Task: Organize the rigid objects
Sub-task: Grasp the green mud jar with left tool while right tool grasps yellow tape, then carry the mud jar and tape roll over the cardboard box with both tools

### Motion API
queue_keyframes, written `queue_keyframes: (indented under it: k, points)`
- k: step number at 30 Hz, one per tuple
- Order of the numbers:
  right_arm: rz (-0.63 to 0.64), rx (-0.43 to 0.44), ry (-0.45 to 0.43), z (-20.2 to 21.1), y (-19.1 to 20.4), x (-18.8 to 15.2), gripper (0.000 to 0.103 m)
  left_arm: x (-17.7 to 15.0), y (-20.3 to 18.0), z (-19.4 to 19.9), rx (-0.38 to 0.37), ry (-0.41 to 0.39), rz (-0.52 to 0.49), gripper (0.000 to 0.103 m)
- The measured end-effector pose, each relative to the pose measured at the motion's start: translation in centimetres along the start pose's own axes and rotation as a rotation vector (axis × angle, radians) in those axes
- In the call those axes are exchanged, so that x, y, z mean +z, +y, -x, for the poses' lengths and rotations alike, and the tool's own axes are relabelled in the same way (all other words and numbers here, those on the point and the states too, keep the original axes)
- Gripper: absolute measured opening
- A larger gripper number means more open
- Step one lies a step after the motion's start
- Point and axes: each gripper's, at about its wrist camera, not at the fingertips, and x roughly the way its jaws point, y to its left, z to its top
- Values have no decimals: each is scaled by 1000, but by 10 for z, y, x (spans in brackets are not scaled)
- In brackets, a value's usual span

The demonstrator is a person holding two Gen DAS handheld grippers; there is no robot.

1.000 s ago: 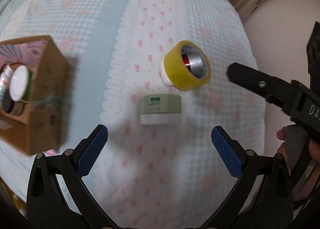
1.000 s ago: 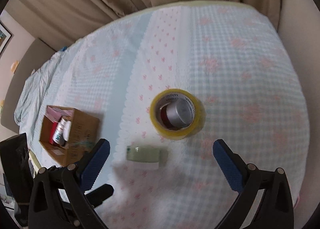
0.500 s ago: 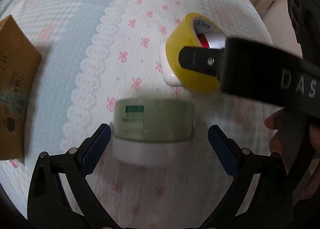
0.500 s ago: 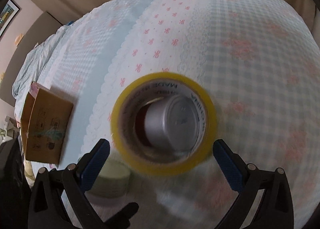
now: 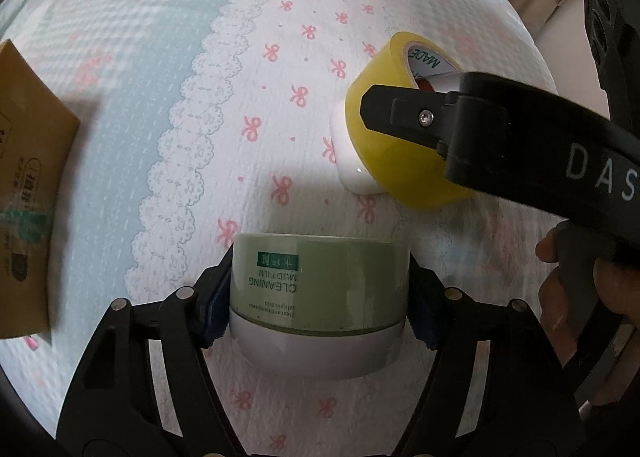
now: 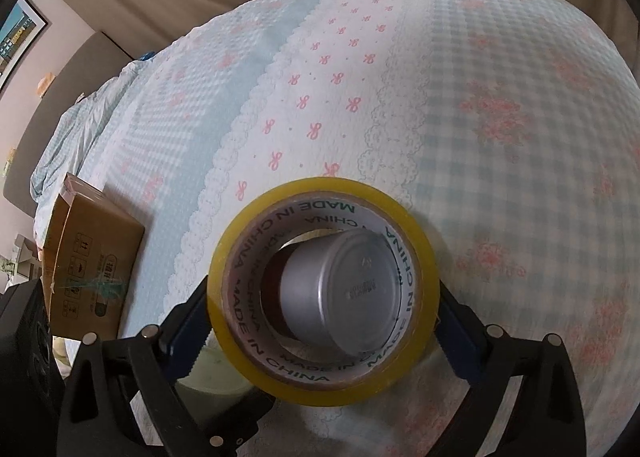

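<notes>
1. Your left tongs (image 5: 320,307) are clenched on the green jar (image 5: 320,285), pads on opposite sides near its white lid, which faces the bed (image 5: 248,57); that low squeeze suits a lift.
2. Your right tongs (image 6: 322,307) pinch the yellow tape roll (image 6: 320,361) across its outer rim, with a silver can (image 6: 344,297) sitting inside its core.
3. Both things sit on the bed, near each other; the cardboard box (image 6: 90,265) waits to your left, probably their destination.
4. The jar reads "CLEANING MUD FILM", upside down; the tape core reads "MADE IN CHINA"; the right tool shows "DAS".
</notes>
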Motion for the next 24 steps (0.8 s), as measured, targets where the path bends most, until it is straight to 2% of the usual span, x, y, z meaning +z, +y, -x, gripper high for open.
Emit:
queue_keyframes:
  k: [6,9,14,17,24]
  points:
    - [-45,-31,-33,12,-11,0,96,2,10,3,-25,7,8,68]
    - [-86,-30,-49,22,-20,-1,96,0,10,12,-37,-1,12,68]
    - [-79,-56,-86,45,-18,-1,96,4,11,35,-62,-34,-3,68]
    - [-94,-67,-107,62,-14,-1,96,7,19,55,-78,-55,-7,68]
    - [-135,-108,-186,126,11,-2,96,21,29,132,-108,-155,-39,68]
